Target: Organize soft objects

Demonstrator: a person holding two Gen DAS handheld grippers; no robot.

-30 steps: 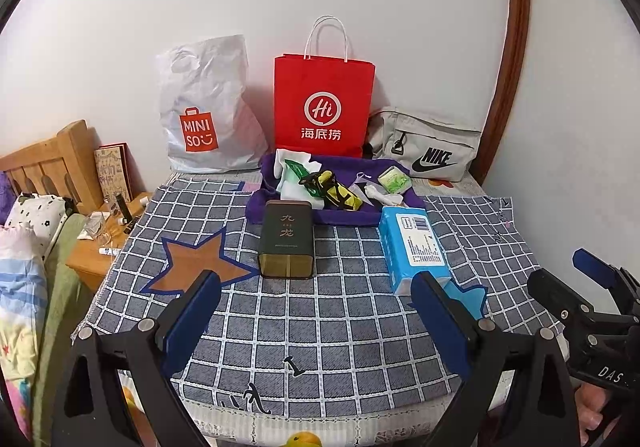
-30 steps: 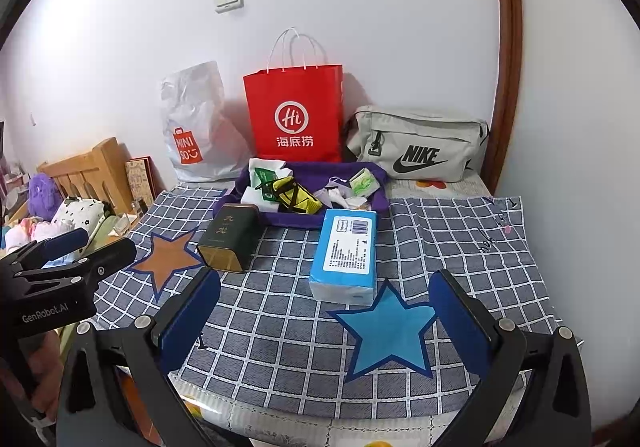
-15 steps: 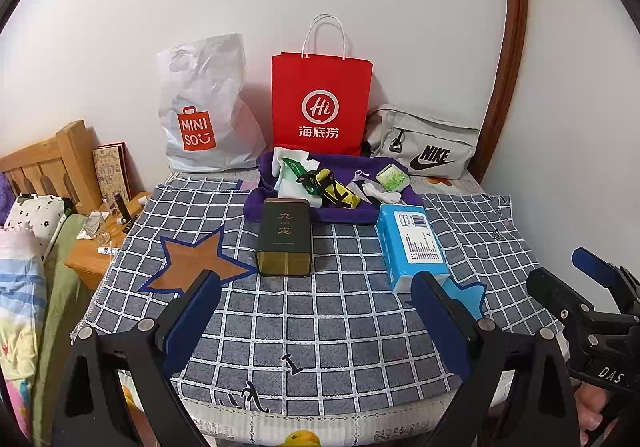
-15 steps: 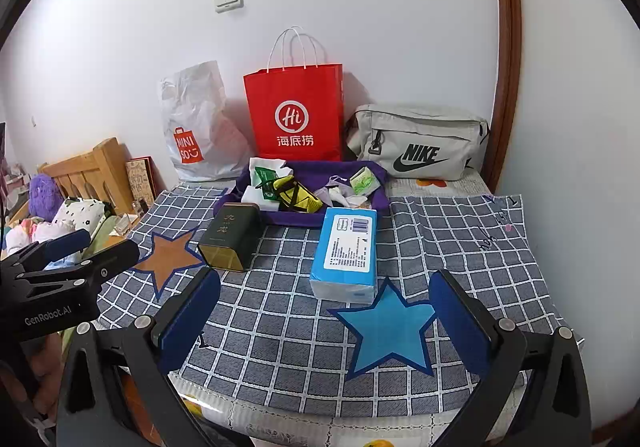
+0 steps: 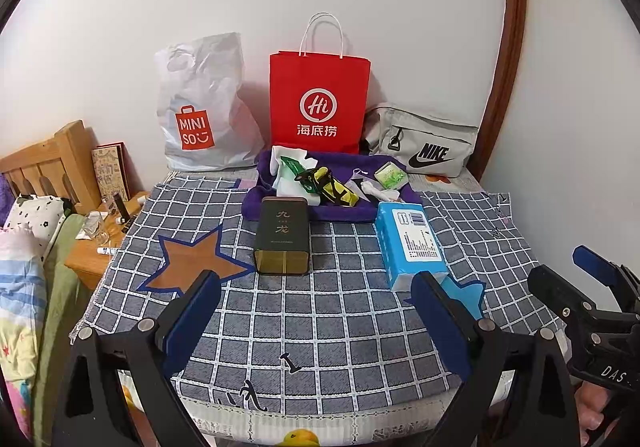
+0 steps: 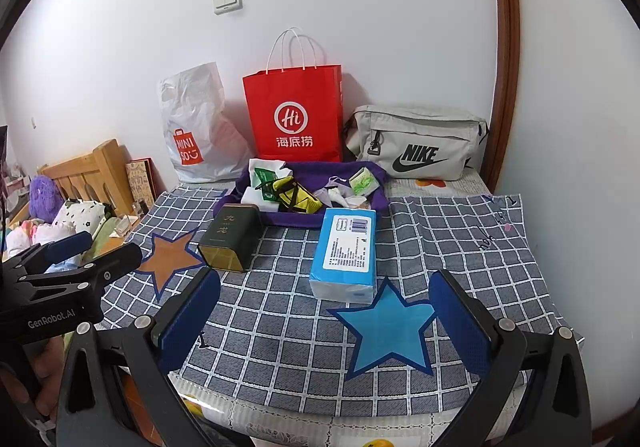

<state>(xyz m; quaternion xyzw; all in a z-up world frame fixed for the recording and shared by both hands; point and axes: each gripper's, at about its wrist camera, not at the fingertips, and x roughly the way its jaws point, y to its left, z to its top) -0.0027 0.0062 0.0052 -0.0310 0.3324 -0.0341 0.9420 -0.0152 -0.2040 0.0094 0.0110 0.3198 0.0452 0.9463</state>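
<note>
A purple fabric tray point(image 5: 340, 213) at the back of the checked tablecloth holds a white cloth point(image 5: 286, 173), a yellow-and-black strap item point(image 5: 334, 189) and a small green packet point(image 5: 390, 175). A blue tissue pack point(image 5: 412, 243) and a dark green tin point(image 5: 282, 235) lie in front of it. My left gripper point(image 5: 316, 321) hovers open over the near table edge, nothing between its fingers. My right gripper point(image 6: 324, 321) is likewise open and empty, with the tissue pack point(image 6: 346, 255) just beyond it. Each gripper shows at the side of the other's view.
Against the wall stand a white Miniso bag point(image 5: 200, 107), a red paper bag point(image 5: 318, 103) and a grey Nike pouch point(image 5: 424, 143). A wooden headboard point(image 5: 48, 163), a bedside stand with small items point(image 5: 100, 243) and bedding lie to the left. A wall corner closes the right.
Hardly anything differs: both views have drifted only slightly and both grippers stay open near the table's front edge.
</note>
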